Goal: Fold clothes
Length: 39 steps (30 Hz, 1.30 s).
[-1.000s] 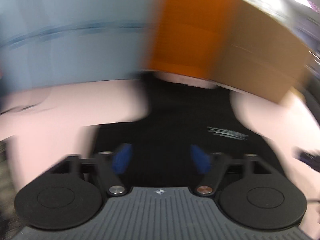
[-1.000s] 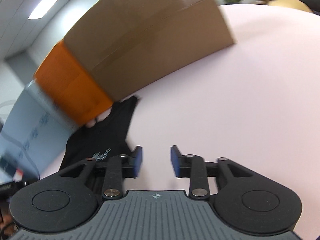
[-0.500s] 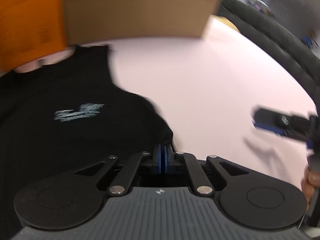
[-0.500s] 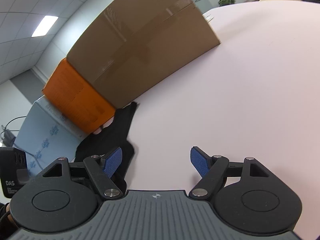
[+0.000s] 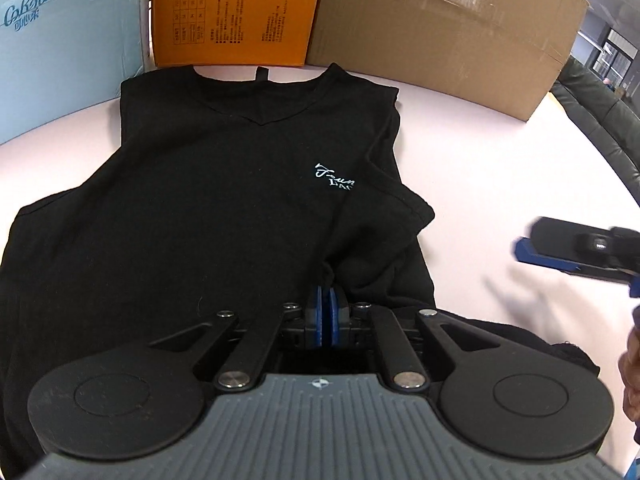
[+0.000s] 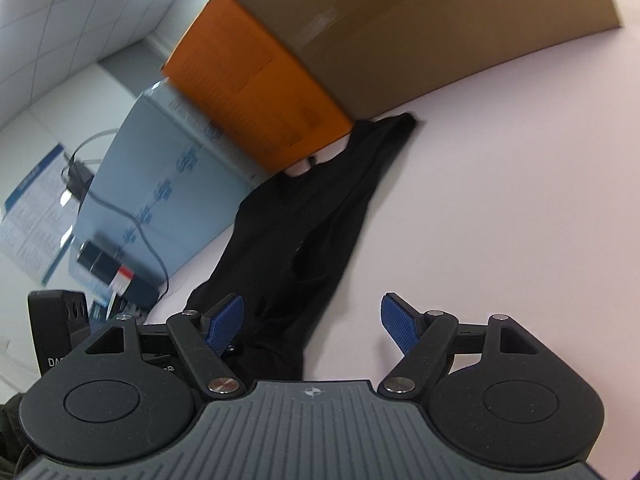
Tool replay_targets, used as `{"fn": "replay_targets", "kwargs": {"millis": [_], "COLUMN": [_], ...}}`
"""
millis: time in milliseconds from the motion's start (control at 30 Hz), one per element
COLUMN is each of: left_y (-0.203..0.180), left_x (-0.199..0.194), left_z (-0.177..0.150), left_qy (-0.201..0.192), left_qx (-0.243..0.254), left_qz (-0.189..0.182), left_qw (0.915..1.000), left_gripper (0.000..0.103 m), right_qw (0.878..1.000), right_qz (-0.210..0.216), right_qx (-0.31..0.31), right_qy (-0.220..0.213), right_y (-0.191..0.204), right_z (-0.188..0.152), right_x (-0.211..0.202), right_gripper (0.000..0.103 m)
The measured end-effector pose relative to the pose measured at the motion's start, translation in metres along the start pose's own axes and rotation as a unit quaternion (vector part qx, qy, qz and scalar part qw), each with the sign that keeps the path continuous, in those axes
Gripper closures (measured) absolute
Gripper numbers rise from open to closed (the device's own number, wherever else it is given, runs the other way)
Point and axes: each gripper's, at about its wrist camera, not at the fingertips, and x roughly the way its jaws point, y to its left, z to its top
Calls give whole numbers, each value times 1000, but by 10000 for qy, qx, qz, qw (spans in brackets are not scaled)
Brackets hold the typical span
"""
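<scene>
While the left gripper pinches the black shirt (near its hem), the right gripper stands open, holding nothing.

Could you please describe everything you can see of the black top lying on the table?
The black top is a sleeveless V-neck of soft knit fabric, with a small pale script logo on the chest. It lies face up on the pale pink table, its neckline towards the orange box. One side is folded inward, partly covering the logo. The left tongs are shut on a bunched fold near the lower part; the right tongs are open beside its edge.
</scene>
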Motion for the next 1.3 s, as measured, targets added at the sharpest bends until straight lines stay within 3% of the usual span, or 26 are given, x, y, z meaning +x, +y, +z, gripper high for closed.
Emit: {"fn": "replay_targets", "kwargs": {"millis": [200,300,400,433,467,500,533,567,600,633,700,767,867,1000,1133,1300], "left_y": [4,5,6,6,8,10,14,17,21,24,33,43,60,75,74,70], "left_x": [1,0,-1,-1,-2,-4,-8,-15,-24,-33,-49,-56,-53,-49,-52,-51], "left_z": [1,1,1,0,1,1,1,1,0,-1,-3,-7,-19,-37,-46,-43], "left_qy": [-35,-46,-56,-59,-74,-93,-158,-317,-502,-720,-964,-926,-624,-297,-299,-220], "left_qx": [-94,-113,-131,-135,-160,-191,-249,-280,-302,-280,-189,-178,-249,-429,-219,30], "left_qz": [-113,-139,-169,-179,-292,-436,-597,-680,-738,-738,-660,-513,-206,43,164,293], "left_qw": [9999,9998,9998,9997,9994,9988,9978,9968,9956,9943,9930,9942,9975,9986,9992,9993], "left_gripper": [98,98,98,98,97,86,67,55,34,20,19,19,19,19,19,19], "right_qw": [9989,9978,9962,9960,9956,9957,9960,9966,9973,9978,9980,9964,9897,9814,9850,9877], "right_qz": [212,90,-2,-1,4,-4,-18,-53,-100,-174,-409,-793,-1408,-1767,-1719,-1275], "right_qx": [108,407,726,798,864,875,857,792,703,626,484,308,-136,-550,-26,890], "right_qy": [411,523,472,412,353,299,248,204,162,114,22,-3,230,515,172,-153], "right_y": [17,15,9,6,3,1,0,-2,-5,-8,-18,-31,-43,-45,-55,-71], "right_z": [12,15,16,16,16,17,18,21,24,28,37,45,50,45,38,28], "right_x": [44,60,69,69,68,65,60,54,45,37,18,1,-11,-12,-20,-24], "right_gripper": [34,46,76,95,98,98,99,99,99,99,99,99,99,98,83,67]}}
